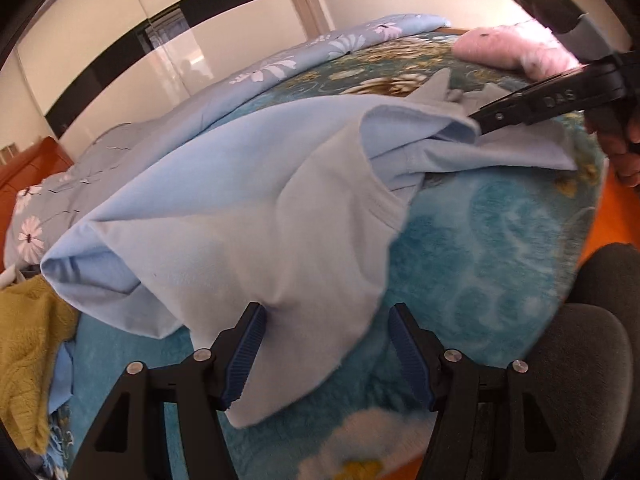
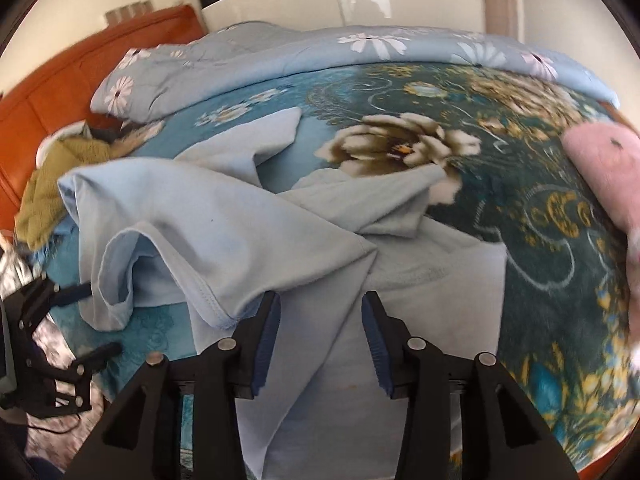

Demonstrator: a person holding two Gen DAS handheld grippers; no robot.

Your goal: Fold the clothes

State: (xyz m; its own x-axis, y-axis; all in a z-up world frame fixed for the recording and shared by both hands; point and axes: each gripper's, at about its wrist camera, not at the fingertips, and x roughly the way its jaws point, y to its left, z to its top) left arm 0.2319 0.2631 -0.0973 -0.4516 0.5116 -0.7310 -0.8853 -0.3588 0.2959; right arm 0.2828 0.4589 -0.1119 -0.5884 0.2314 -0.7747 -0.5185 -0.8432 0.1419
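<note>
Item: light blue T-shirt (image 1: 240, 208), cotton-like, short-sleeved. It is laid on a teal floral blanket (image 1: 492, 240) spread over a bed, near the front edge. The garment is found crumpled rather than flat: one sleeve (image 2: 120, 276) is turned up with its opening showing, the body is bunched into ridges, and a far portion is trailed toward the middle of the blanket. No clean fold line is seen. The fold is judged as barely begun; smoothing, sleeve tucking and the body folds are all judged as left to do.

Tools: left gripper (image 1: 324, 352) is held low over the near hem of the shirt, jaws parted, cloth lying between them but not pinched by the blue pads. Right gripper (image 2: 320, 340) is likewise held with jaws apart above a ridge of the fabric, nothing clamped. Both are read as released.

Surroundings: a mustard yellow knit garment (image 1: 28, 352) is heaped beside the shirt, apparently awaiting its turn. A pink plush item (image 2: 600, 176) is placed at the far side of the blanket. A pale blue daisy-print quilt (image 2: 280, 52) is bunched along the back edge. An orange headboard (image 2: 60, 76) is noted behind.
</note>
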